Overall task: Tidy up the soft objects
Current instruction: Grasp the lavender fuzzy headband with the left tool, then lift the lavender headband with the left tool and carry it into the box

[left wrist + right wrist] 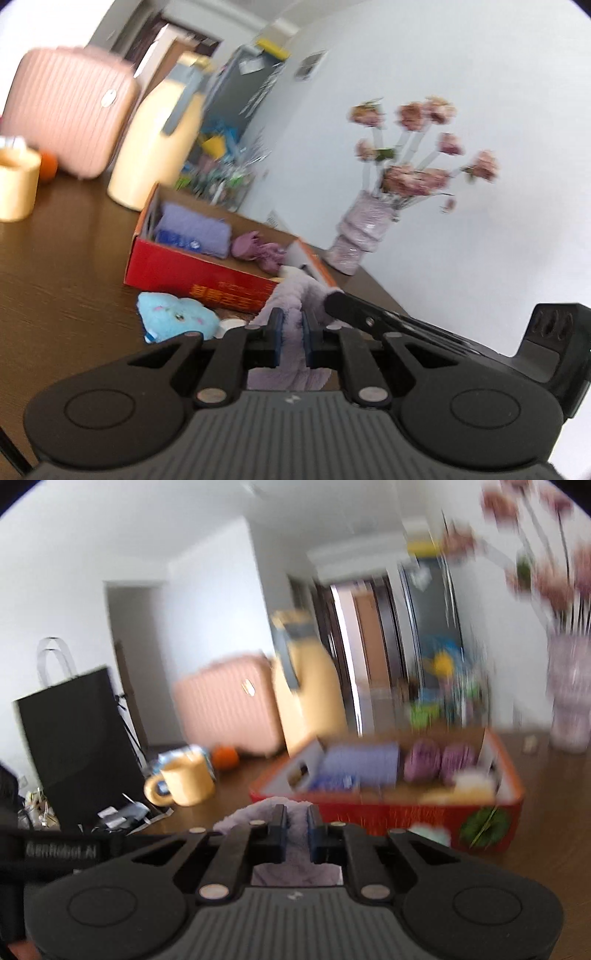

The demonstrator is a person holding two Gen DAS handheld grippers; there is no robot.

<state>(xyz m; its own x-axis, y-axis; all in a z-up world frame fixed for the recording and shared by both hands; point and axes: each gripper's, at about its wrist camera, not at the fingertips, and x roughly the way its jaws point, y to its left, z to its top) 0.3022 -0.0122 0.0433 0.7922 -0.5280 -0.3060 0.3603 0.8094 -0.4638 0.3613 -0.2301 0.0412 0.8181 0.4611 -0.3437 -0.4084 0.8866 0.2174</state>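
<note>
My left gripper is shut on a lilac fluffy cloth in front of the red cardboard box. My right gripper is shut on the same lilac cloth; its black fingers reach in from the right in the left wrist view. The box holds a folded purple towel and purple plush pieces. A light blue plush toy lies on the table before the box.
On the brown table stand a cream jug, a pink case, a yellow mug, an orange, a black paper bag and a vase of pink flowers.
</note>
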